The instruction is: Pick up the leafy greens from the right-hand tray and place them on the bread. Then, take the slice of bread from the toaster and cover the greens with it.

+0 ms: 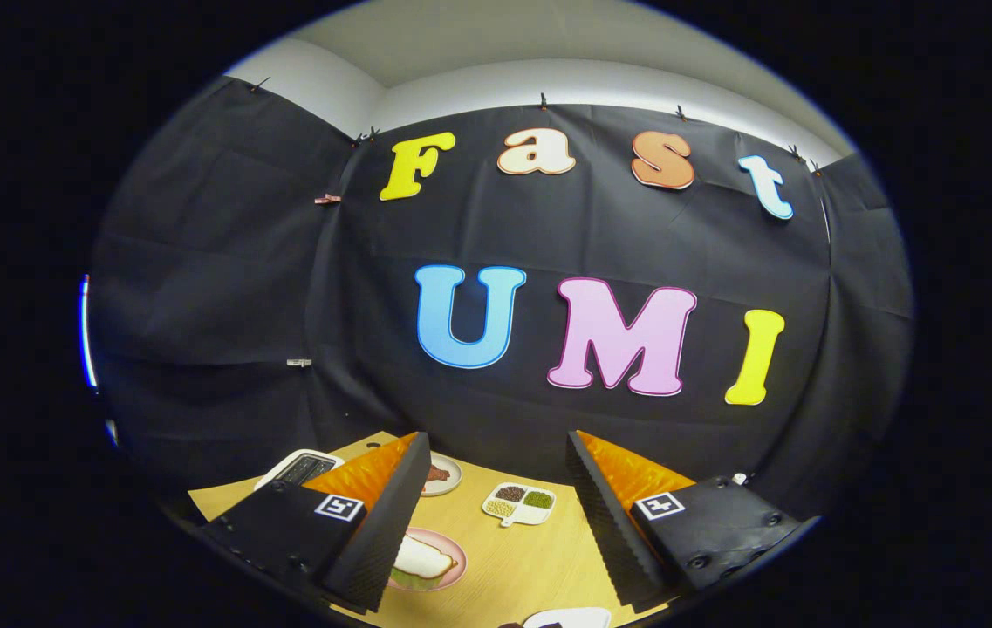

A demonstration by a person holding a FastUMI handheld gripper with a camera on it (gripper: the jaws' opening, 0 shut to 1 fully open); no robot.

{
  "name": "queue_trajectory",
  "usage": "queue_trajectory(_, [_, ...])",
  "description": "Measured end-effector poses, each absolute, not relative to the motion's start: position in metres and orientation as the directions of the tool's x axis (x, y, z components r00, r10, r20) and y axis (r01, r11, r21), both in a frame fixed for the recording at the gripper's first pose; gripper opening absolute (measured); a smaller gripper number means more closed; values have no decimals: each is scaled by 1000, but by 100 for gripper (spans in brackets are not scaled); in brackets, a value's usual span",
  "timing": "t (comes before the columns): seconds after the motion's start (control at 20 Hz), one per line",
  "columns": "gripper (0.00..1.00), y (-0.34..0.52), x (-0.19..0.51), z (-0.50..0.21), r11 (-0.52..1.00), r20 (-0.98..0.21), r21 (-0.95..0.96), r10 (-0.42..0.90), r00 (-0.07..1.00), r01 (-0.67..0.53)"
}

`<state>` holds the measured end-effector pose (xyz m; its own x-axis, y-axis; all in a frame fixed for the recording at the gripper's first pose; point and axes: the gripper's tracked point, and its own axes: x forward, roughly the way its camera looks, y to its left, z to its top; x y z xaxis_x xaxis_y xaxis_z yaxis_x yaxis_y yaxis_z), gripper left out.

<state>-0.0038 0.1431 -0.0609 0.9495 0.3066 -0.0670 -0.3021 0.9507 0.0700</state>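
Note:
My gripper [496, 436] is open, held high above the wooden table [513, 558], with nothing between its orange-and-black fingers [373, 515]. Below, partly hidden by the left finger, a pink plate [452, 545] carries a pale slice of bread [421, 556]. A strip of leafy green [408, 577] peeks out under the bread's near edge. The white toaster [299, 467] stands at the table's far left, behind the left finger; I cannot tell what its slots hold.
A small plate [452, 480] with a brown piece of food sits beyond the pink plate. A white divided tray [520, 503] with beans and grains lies between the fingers, farther back. A white object [570, 617] shows at the near edge. Black cloth walls the booth.

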Motion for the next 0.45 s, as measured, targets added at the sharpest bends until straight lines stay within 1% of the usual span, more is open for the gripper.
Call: queue_trajectory(0.45, [97, 141, -4, -69, 948, -88, 57, 316, 945, -312])
